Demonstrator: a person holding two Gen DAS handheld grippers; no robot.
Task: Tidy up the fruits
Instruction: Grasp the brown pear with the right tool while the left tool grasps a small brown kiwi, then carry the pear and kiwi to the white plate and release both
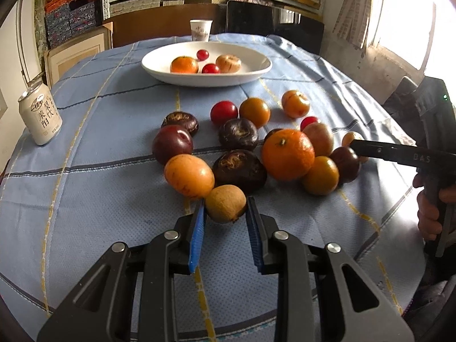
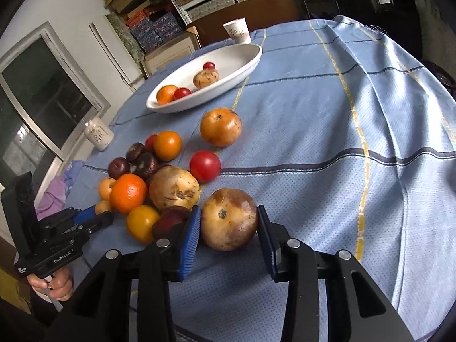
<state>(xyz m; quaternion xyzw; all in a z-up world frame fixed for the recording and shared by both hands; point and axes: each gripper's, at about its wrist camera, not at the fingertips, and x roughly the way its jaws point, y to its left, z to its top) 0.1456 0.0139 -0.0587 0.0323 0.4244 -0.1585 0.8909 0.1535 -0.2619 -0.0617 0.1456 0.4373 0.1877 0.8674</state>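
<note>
A pile of loose fruit lies on the blue tablecloth (image 1: 94, 188): oranges (image 1: 287, 154), red tomatoes (image 1: 223, 112), dark plums (image 1: 171, 143), yellow-orange fruits. A white oval plate (image 1: 176, 78) at the back holds an orange, two red tomatoes and a tan fruit. My left gripper (image 1: 225, 206) has its blue pads against both sides of a small tan fruit (image 1: 225, 203) at the pile's near edge. My right gripper (image 2: 228, 219) is closed around a large tan-brown fruit (image 2: 229, 219) resting on the cloth; it also shows in the left wrist view (image 1: 379, 151).
A white drink can (image 1: 40, 118) stands at the table's left edge. A white paper cup (image 1: 201, 30) stands behind the plate. Shelves of boxes fill the back wall. The cloth is rumpled at the far right (image 2: 399, 85).
</note>
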